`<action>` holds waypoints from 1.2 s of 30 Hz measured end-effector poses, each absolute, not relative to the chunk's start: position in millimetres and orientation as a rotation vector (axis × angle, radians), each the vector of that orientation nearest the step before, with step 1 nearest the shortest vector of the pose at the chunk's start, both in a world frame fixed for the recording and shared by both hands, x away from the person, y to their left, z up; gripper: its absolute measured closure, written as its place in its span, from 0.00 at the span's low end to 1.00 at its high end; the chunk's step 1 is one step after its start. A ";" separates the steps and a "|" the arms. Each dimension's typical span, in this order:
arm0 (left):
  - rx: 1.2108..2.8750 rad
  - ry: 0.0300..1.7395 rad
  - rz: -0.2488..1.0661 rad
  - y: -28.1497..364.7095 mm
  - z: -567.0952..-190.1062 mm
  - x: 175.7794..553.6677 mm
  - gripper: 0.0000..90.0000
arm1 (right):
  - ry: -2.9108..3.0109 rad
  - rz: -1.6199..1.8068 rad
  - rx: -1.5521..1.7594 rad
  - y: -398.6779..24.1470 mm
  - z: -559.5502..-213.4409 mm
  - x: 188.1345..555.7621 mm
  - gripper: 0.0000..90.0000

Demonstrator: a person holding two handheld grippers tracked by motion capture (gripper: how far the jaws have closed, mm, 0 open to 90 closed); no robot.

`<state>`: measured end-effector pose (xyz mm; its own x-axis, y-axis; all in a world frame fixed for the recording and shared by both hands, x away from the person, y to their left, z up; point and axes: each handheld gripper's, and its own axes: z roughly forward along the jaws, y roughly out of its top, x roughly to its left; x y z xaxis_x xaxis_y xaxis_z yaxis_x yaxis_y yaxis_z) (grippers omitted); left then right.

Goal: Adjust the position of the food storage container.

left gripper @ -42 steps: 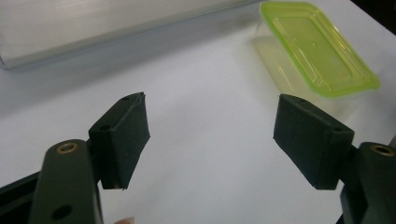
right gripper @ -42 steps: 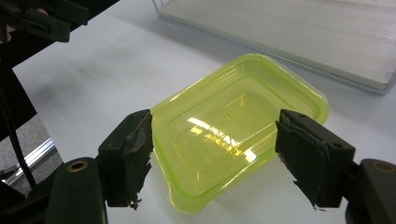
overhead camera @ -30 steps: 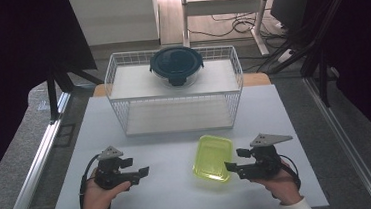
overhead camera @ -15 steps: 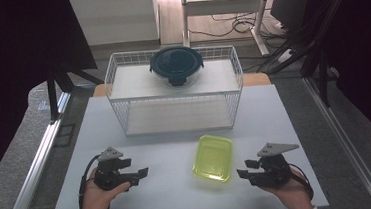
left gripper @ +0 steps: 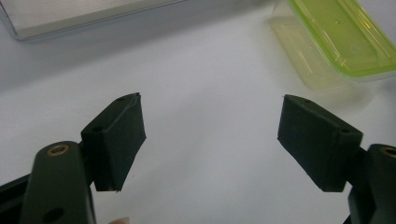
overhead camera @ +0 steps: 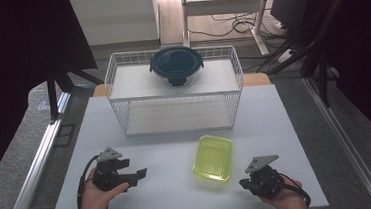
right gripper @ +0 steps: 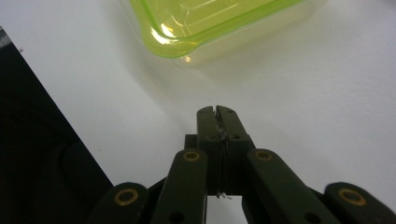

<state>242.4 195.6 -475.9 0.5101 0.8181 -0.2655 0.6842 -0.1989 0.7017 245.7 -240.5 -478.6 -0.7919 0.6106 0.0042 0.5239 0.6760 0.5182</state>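
Note:
A yellow-green lidded plastic container (overhead camera: 213, 158) lies on the white table (overhead camera: 167, 151), right of centre. My right gripper (overhead camera: 243, 182) sits just below and to the right of it, near the table's front edge. Its jaws have just been closing and now meet with nothing between them. In the right gripper view the shut gripper (right gripper: 217, 112) points at the container's corner (right gripper: 201, 23) with a gap of bare table between. My left gripper (overhead camera: 140, 174) rests at the front left, open and empty. The left gripper view shows that gripper (left gripper: 210, 135) over bare table, with the container (left gripper: 341, 39) at upper right.
A white wire rack (overhead camera: 175, 93) stands at the back of the table, with a dark round lidded bowl (overhead camera: 176, 65) on its top shelf. The table's front edge (right gripper: 46, 93) runs close beside the right gripper. Metal rails flank the table.
The right gripper has drawn back from the container toward the front edge, and its jaws have gone from open to shut. The left gripper has stayed put.

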 end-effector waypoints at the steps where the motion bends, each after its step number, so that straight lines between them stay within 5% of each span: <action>1: 1.945 1.232 0.210 195.6 -475.9 242.4 0.25 | 2.723 0.752 0.919 -238.9 -479.9 246.6 0.98; 36: 1.924 1.289 0.206 204.8 -486.9 241.0 0.26 | 2.708 0.614 0.765 -125.4 -501.6 252.5 0.99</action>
